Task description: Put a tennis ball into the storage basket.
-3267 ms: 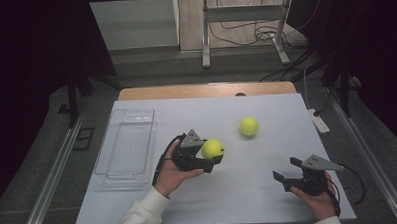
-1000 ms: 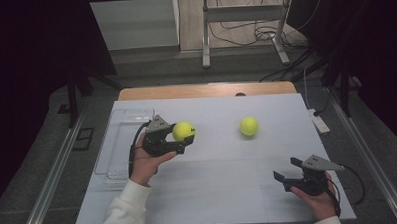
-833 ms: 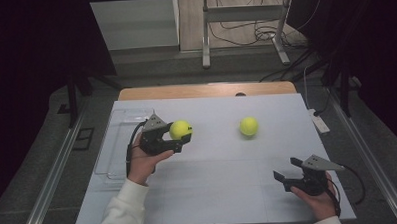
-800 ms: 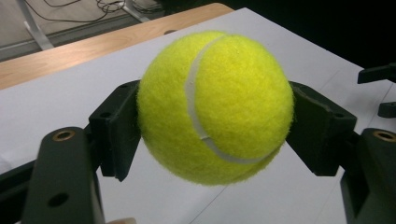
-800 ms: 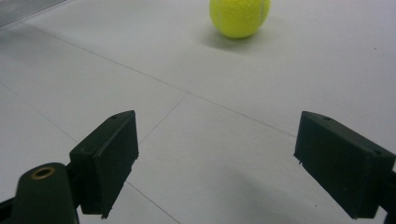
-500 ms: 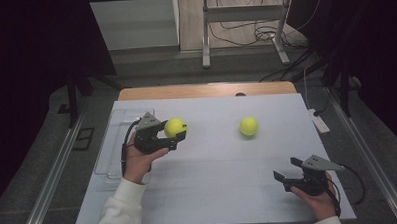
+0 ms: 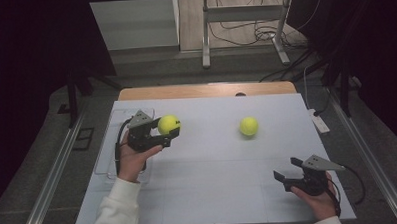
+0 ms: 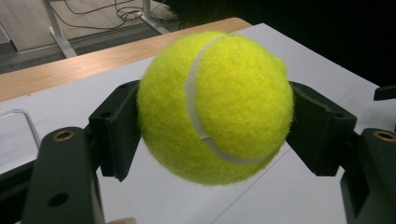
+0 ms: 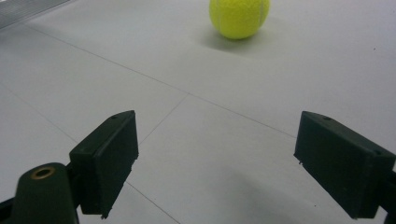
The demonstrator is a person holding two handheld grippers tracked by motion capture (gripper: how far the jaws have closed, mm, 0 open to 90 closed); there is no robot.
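High view puts the left gripper point(image 7: 166, 134) left of centre, pinching a yellow tennis ball point(image 7: 169, 125) clear of the white table point(image 7: 214, 181), just right of a clear tray point(image 7: 104, 165) at the table's left edge. Right of centre lies a second tennis ball point(image 7: 249, 125). At lower right, the right gripper point(image 7: 285, 175) rests low, its jaws spread with nothing between them.

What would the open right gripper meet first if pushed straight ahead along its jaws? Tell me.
Probably the yellow felt tennis ball lying on the white table. The right gripper points roughly at it over bare tabletop, though the ball sits slightly off-centre.
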